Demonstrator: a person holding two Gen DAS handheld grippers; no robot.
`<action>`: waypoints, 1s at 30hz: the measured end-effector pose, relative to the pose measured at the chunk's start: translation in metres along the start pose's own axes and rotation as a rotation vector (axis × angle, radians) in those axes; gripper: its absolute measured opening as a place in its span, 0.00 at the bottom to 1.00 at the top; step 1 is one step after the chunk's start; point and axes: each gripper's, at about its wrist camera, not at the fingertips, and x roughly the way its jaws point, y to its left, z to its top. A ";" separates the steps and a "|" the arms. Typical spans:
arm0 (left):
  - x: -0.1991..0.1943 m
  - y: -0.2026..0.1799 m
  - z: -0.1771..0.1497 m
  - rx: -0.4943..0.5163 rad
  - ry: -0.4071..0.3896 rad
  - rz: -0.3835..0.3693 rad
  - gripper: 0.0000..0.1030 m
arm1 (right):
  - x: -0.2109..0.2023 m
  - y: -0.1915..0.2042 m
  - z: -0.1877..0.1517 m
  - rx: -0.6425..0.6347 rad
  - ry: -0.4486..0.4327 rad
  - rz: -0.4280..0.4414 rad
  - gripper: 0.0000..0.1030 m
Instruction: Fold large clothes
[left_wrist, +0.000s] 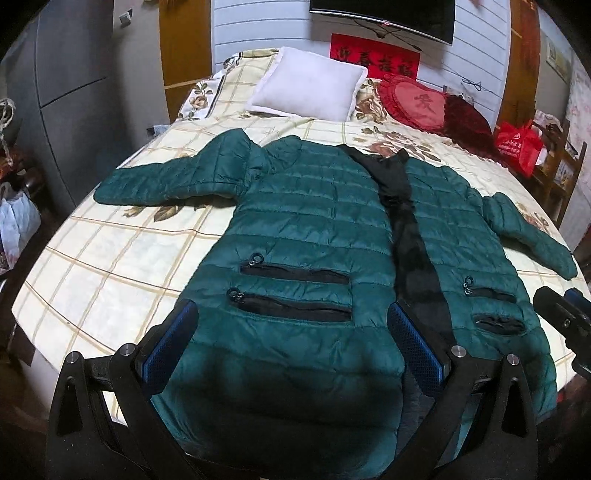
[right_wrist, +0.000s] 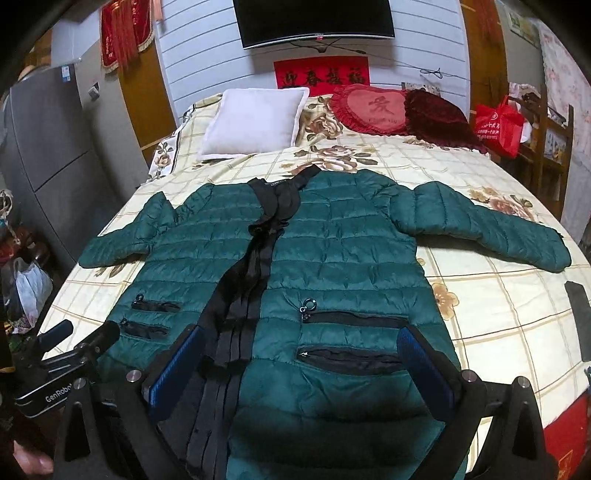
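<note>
A dark green quilted jacket (left_wrist: 306, 218) (right_wrist: 343, 251) lies flat and face up on the bed, sleeves spread to both sides, its front parted to show a black lining strip (left_wrist: 402, 221) (right_wrist: 258, 258). My left gripper (left_wrist: 295, 332) hovers open over the hem of the jacket's left panel, near two zip pockets. My right gripper (right_wrist: 299, 354) hovers open over the right panel's hem, with nothing between its blue pads (right_wrist: 424, 369). The right gripper's body (left_wrist: 561, 317) shows at the left wrist view's right edge. The left gripper's body (right_wrist: 70, 354) shows at lower left in the right wrist view.
The bed (left_wrist: 110, 258) has a cream checked floral cover. A white pillow (left_wrist: 306, 88), a red heart cushion (left_wrist: 421, 103) and a dark red cushion (right_wrist: 439, 114) lie at the head. A red bag (left_wrist: 517, 144) stands at right, a grey cabinet (left_wrist: 74, 92) at left.
</note>
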 end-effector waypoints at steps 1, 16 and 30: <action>-0.001 0.000 0.000 0.002 -0.004 0.003 0.99 | 0.000 0.001 0.001 -0.003 0.001 -0.001 1.00; 0.002 0.002 0.001 -0.003 -0.002 -0.004 0.99 | 0.002 0.002 0.003 -0.010 0.009 -0.003 1.00; 0.005 -0.003 0.001 0.017 -0.003 -0.001 0.99 | 0.007 0.003 0.002 -0.009 0.021 -0.011 1.00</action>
